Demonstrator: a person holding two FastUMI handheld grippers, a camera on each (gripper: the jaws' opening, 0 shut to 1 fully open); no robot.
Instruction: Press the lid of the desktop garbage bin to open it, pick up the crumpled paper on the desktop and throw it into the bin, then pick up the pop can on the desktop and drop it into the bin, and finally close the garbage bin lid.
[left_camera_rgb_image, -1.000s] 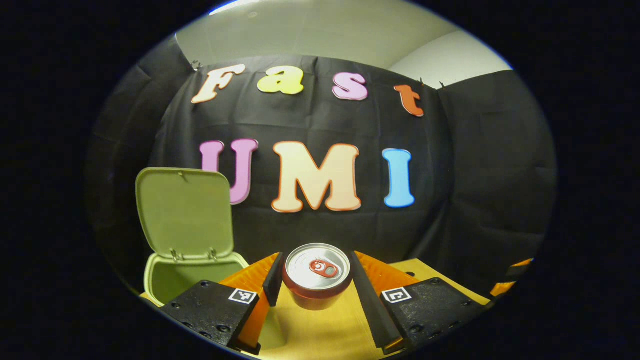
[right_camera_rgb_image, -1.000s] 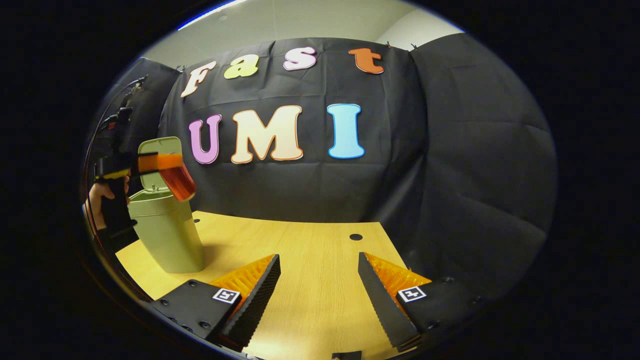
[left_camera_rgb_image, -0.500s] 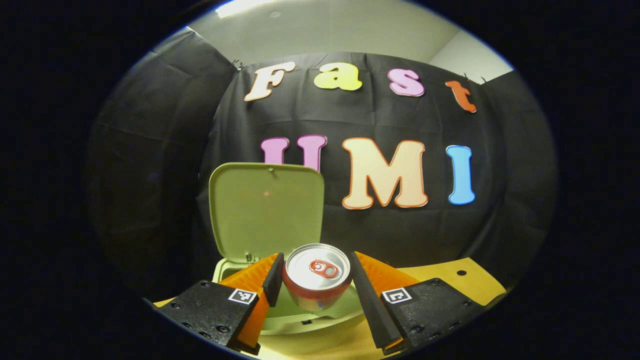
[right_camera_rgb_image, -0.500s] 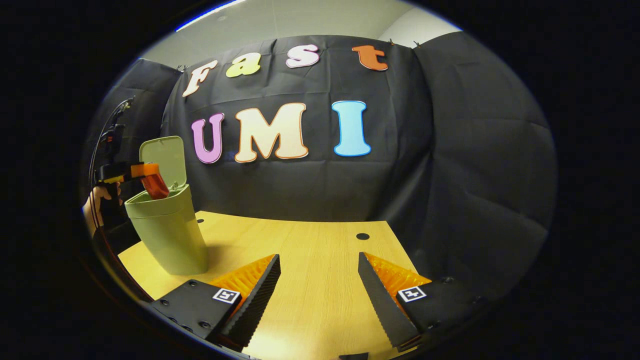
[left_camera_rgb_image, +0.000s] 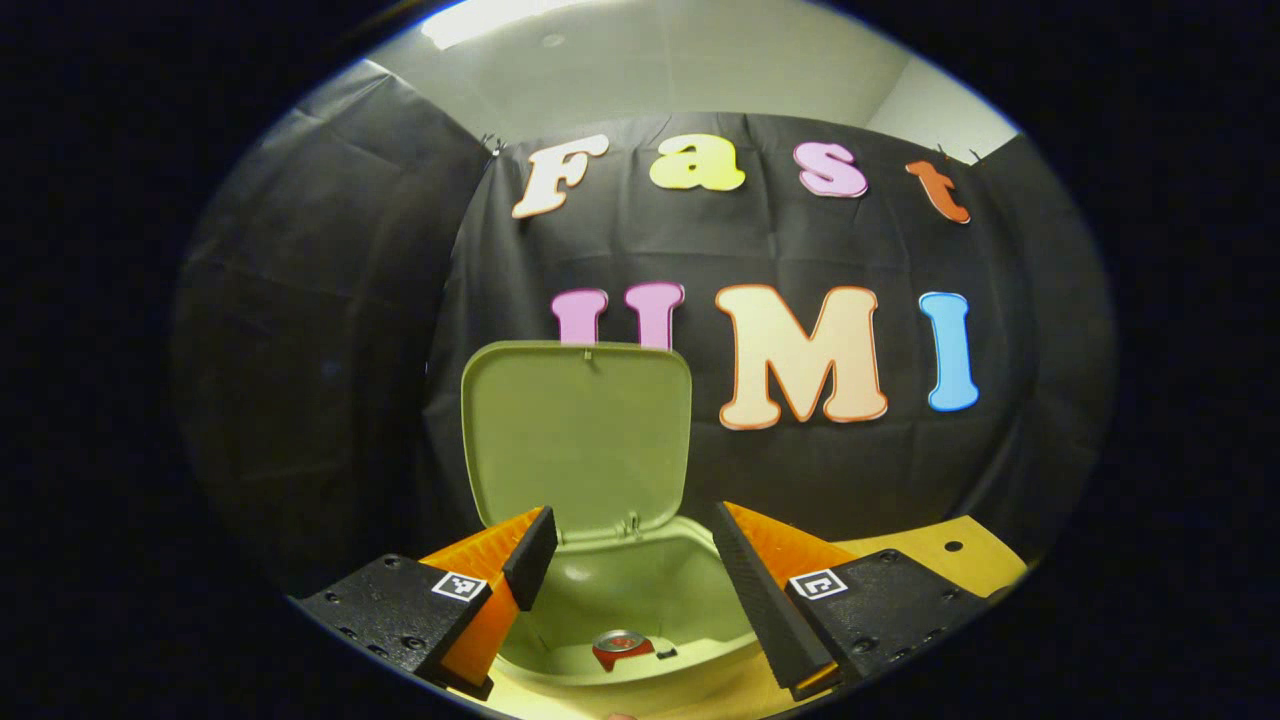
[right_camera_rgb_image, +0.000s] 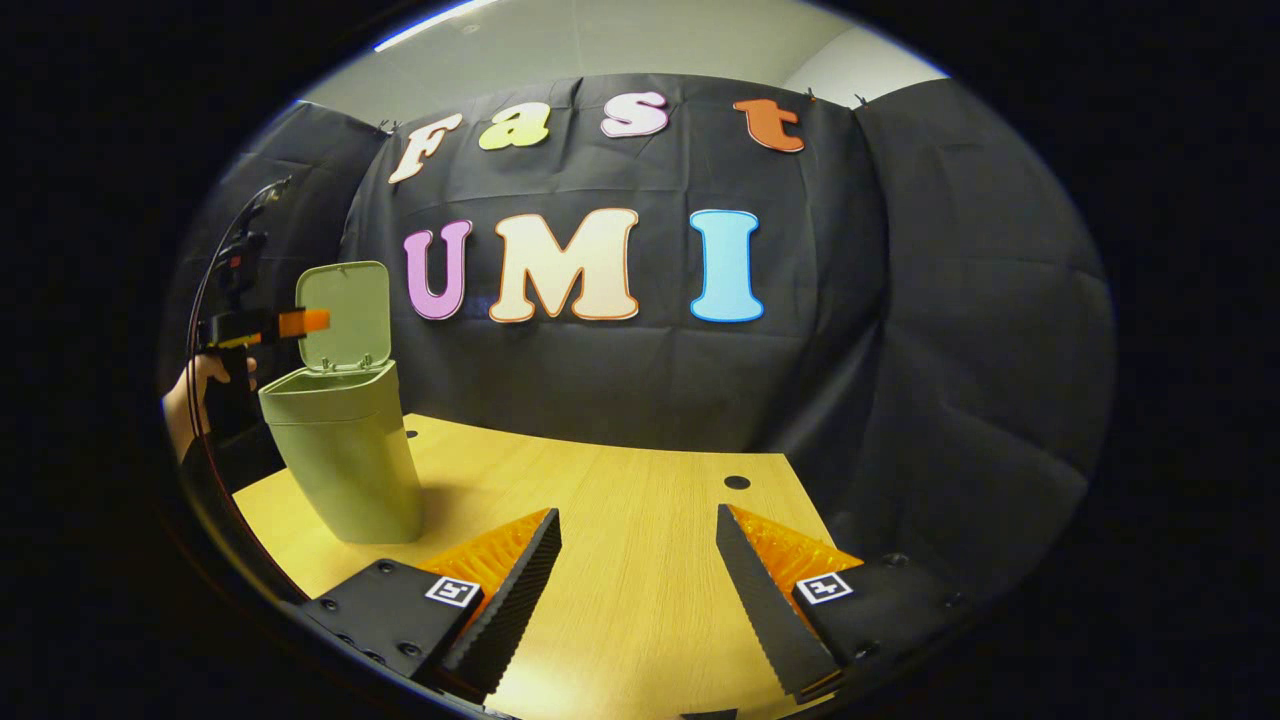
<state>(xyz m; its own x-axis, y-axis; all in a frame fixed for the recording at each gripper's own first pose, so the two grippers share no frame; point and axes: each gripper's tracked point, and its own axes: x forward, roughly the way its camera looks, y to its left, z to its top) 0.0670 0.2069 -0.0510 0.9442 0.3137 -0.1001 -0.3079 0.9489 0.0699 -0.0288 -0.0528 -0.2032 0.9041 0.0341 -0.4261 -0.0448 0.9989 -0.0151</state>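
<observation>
Left tongs (left_camera_rgb_image: 625, 560): spread apart and gripping nothing, hanging just above the mouth of the bin (left_camera_rgb_image: 640, 590).
Can (left_camera_rgb_image: 620, 648): lying at the bottom inside the bin, its silver top and a bit of red showing (the left gripper view looks straight down into it).
Lid (left_camera_rgb_image: 578, 440): standing upright at the back of the bin, hinged open.
Right tongs (right_camera_rgb_image: 638, 575): spread apart too, gripping nothing, over bare desk (right_camera_rgb_image: 620, 500) and well apart from the bin (right_camera_rgb_image: 345, 450).
Right gripper view adds: the bin's whole outside, standing on the far left part of the desk with its lid (right_camera_rgb_image: 343, 312) up, and the left tongs (right_camera_rgb_image: 300, 322) beside the lid, held by a hand (right_camera_rgb_image: 195, 390) at the edge.
Hidden: from the right gripper view the bin's wall hides whatever is inside.
Hard to tell: a small dark bit beside the can is too small to name; the paper cannot be made out inside the bin.
</observation>
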